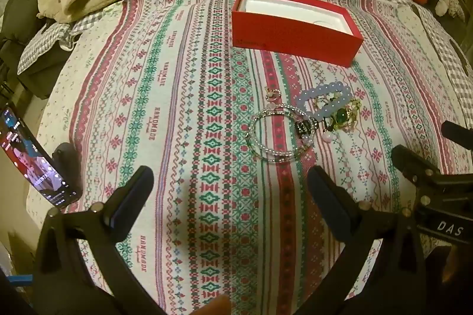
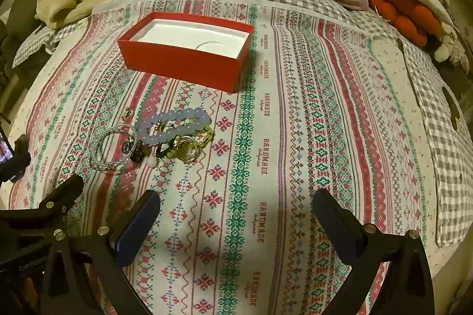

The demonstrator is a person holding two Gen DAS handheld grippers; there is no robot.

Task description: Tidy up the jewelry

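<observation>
Jewelry [image 1: 304,122] lies heaped on the patterned cloth [image 1: 177,108], just in front of the open red box [image 1: 295,31], your landmark. Both your left gripper [image 1: 230,185] and right gripper [image 2: 236,205] stand spread wide and hold nothing, short of the heap. Watch for tangling: the pale round-bead bracelet [image 2: 174,125] overlaps the gold-toned green-stone piece [image 1: 343,115], so lifting one may drag the other. The thin coiled bracelet [image 1: 278,134] of tiny beads looks slippery for flat pads, and the soft cloth could bunch beneath your fingers.
</observation>
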